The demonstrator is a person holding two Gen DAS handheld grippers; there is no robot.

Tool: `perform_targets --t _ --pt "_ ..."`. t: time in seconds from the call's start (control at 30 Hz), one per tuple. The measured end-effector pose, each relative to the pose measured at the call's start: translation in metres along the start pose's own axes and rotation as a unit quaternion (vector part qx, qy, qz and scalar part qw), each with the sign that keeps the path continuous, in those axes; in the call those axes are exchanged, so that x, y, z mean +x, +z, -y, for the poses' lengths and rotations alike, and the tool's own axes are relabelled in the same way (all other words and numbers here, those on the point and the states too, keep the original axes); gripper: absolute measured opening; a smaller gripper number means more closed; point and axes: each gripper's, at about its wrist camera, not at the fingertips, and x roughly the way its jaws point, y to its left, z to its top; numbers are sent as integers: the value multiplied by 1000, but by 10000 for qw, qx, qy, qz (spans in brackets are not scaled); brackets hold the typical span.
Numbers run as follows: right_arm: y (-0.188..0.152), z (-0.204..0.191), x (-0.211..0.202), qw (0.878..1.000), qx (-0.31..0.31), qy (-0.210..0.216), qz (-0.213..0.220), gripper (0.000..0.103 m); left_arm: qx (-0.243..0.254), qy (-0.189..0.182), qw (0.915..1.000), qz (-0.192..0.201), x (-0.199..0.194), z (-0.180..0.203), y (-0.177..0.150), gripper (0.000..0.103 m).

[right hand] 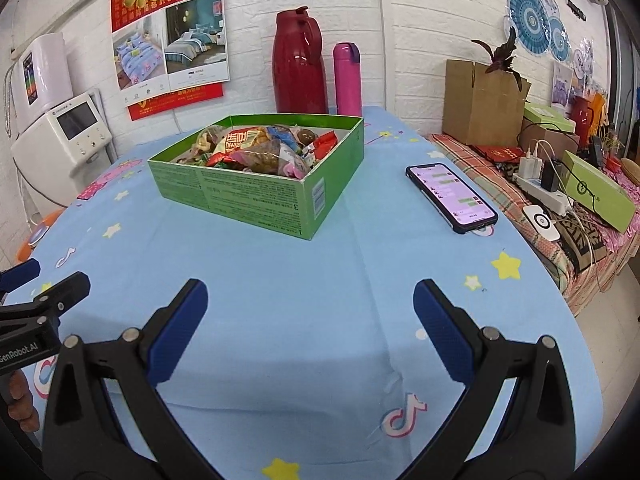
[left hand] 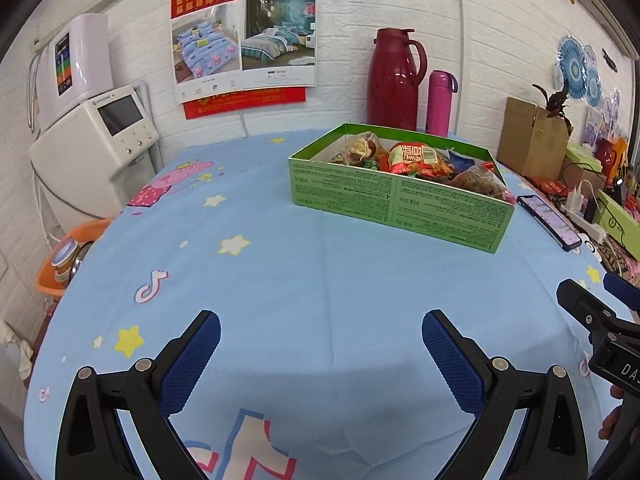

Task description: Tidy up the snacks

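A green cardboard box [left hand: 400,198] [right hand: 256,196] stands on the blue patterned tablecloth, filled with several wrapped snacks [left hand: 416,160] [right hand: 256,148] in red, brown and blue wrappers. My left gripper [left hand: 320,332] hovers open over bare cloth, well short of the box and to its left. My right gripper [right hand: 310,300] is also open and holds nothing, over the cloth in front of the box. Each gripper shows at the edge of the other's view: the right gripper [left hand: 592,308] and the left gripper [right hand: 44,284].
A smartphone [right hand: 452,196] [left hand: 548,220] lies lit on the cloth right of the box. A dark red thermos jug [right hand: 298,64] and a pink bottle [right hand: 347,80] stand behind the box by the wall. A cluttered side table with a power strip [right hand: 544,196] lies right.
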Motion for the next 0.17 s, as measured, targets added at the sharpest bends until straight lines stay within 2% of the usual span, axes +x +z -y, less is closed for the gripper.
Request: perform_targets --t 0.17 --pt "0 -2 1 10000 -25 -23 1 102 -13 -4 10000 17 1 -1 0 102"
